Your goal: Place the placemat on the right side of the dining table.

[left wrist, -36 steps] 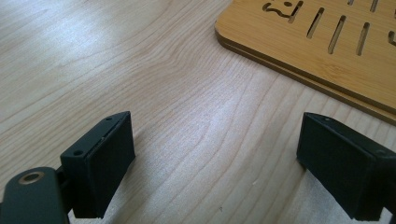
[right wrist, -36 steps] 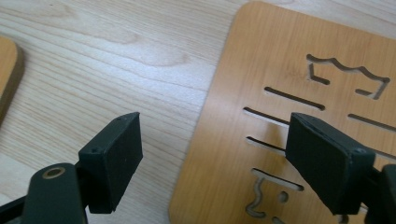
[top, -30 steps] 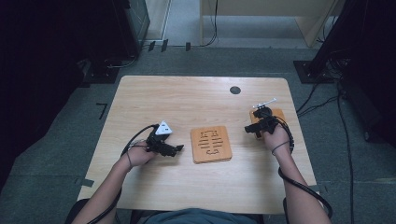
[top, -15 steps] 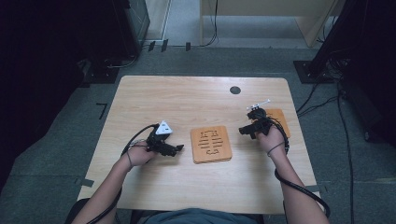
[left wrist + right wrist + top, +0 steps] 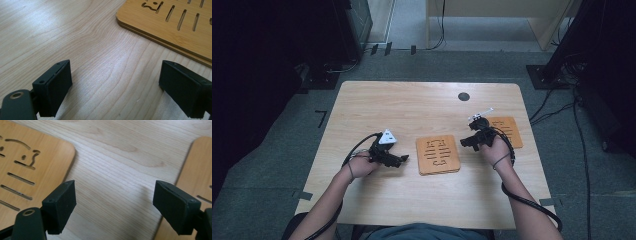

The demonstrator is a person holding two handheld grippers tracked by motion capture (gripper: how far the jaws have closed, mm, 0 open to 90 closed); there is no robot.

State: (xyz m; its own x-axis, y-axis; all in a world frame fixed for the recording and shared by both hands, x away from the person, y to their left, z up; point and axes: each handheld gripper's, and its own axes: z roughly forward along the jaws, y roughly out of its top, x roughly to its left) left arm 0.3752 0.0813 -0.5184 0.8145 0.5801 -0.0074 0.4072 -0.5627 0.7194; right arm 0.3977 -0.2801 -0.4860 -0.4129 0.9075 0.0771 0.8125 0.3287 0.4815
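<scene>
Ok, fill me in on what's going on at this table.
A person sits at a wooden table with a gripper in each hand. Two slotted wooden boards lie flat: a middle board and a right board. The left gripper rests beside the middle board, fingers apart over bare table. The right gripper hovers over the gap between the boards, open and holding nothing.

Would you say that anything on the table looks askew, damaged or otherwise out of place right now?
Nothing stands out. Two slotted wooden boards lie flat on the table: the middle board and the right board, both whole as far as can be seen. The left gripper and right gripper hold nothing, their jaws open.
</scene>
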